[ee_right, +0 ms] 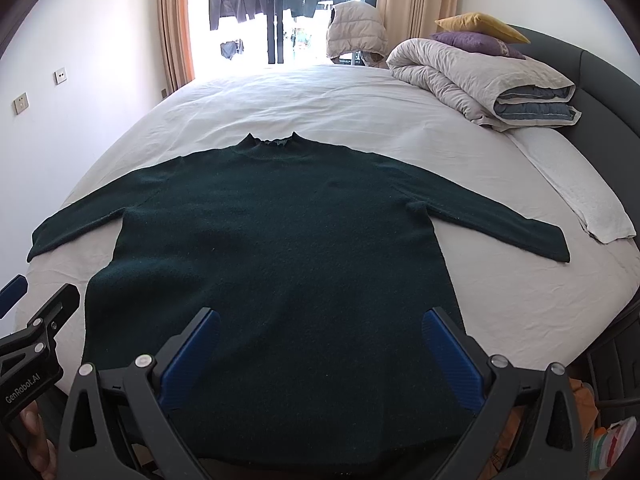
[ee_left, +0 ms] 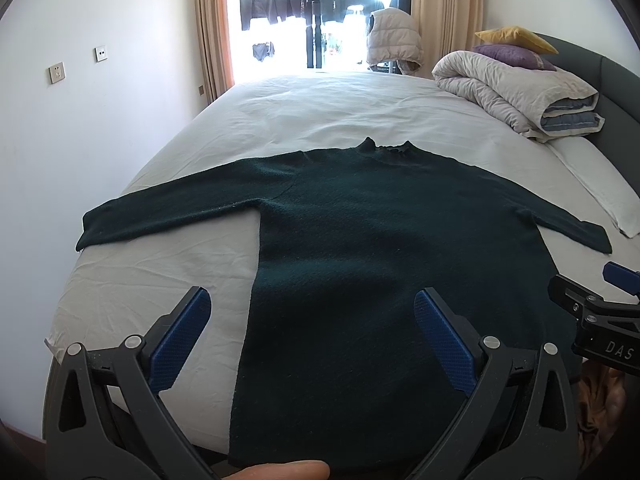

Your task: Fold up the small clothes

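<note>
A dark green sweater [ee_left: 360,240] lies flat on the white bed sheet [ee_left: 280,112], collar away from me, both sleeves spread out to the sides. It also shows in the right wrist view [ee_right: 280,240]. My left gripper [ee_left: 312,300] is open and empty, hovering over the sweater's lower left part near the hem. My right gripper [ee_right: 320,320] is open and empty over the lower right part of the sweater. The right gripper shows at the right edge of the left wrist view [ee_left: 600,312]; the left gripper shows at the left edge of the right wrist view [ee_right: 36,320].
A rolled duvet [ee_right: 480,84] with a purple pillow [ee_right: 476,44] and a yellow pillow [ee_right: 480,24] sits at the far right by the dark headboard [ee_right: 600,92]. A white pillow [ee_right: 580,196] lies on the right. A white wall [ee_left: 100,120] runs along the left. A window with curtains is beyond.
</note>
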Motion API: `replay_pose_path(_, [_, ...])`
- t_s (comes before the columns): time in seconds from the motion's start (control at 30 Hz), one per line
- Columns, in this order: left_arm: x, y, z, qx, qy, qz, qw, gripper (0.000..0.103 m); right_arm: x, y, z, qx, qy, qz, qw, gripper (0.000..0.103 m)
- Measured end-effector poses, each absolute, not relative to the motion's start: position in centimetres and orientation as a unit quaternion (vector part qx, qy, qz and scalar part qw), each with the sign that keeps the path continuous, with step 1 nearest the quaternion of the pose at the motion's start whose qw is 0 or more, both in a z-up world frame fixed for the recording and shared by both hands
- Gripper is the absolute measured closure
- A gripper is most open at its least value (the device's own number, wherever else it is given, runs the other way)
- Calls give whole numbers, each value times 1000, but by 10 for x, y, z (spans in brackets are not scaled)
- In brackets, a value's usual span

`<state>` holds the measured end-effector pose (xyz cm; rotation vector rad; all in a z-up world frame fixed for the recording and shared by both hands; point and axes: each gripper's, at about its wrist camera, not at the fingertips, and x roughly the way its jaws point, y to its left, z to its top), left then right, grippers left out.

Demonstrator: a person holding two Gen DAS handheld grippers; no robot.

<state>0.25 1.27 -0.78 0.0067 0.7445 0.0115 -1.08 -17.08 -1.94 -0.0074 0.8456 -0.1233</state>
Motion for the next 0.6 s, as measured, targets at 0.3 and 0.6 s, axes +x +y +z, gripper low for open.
replay_pose_path(0.3, [3,16,-10,2,365,6,931,0,-11,-169,-20,-7,412,-58,909,0])
replay_pose_path(0.6, [4,16,-10,2,365,7,931,0,-12,-167,-21,-7,413,-58,909,0])
